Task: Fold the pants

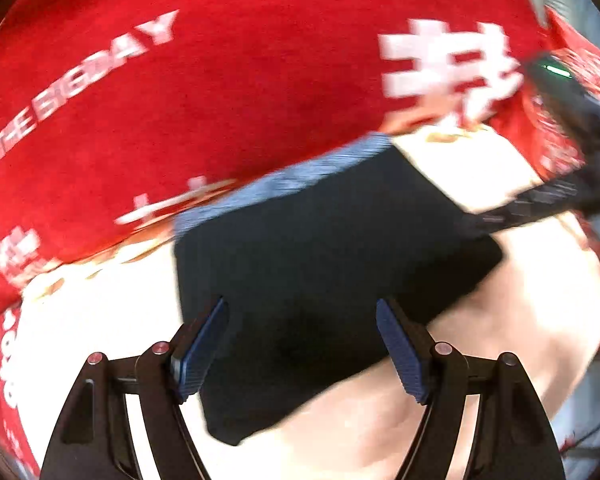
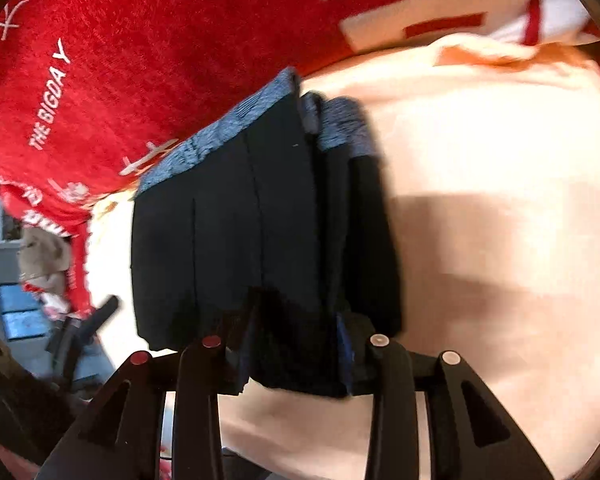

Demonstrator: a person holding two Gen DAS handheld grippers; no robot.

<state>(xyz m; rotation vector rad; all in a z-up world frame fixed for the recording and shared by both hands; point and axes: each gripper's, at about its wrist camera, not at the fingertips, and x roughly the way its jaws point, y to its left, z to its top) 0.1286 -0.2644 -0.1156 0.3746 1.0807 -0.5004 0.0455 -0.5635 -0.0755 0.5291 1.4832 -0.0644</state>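
While the left gripper [image 1: 302, 344] hovers with its fingers spread wide and nothing between them, the dark pants [image 1: 320, 264] lie folded on a pale cloth [image 1: 520, 320] beside a red blanket [image 1: 180, 80] (white lettering on it). The right gripper [image 2: 296, 356] has its fingers part-closed on the pants' near edge.

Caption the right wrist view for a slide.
Right tongs shut on the folded black pants lying on a cream and red blanket.
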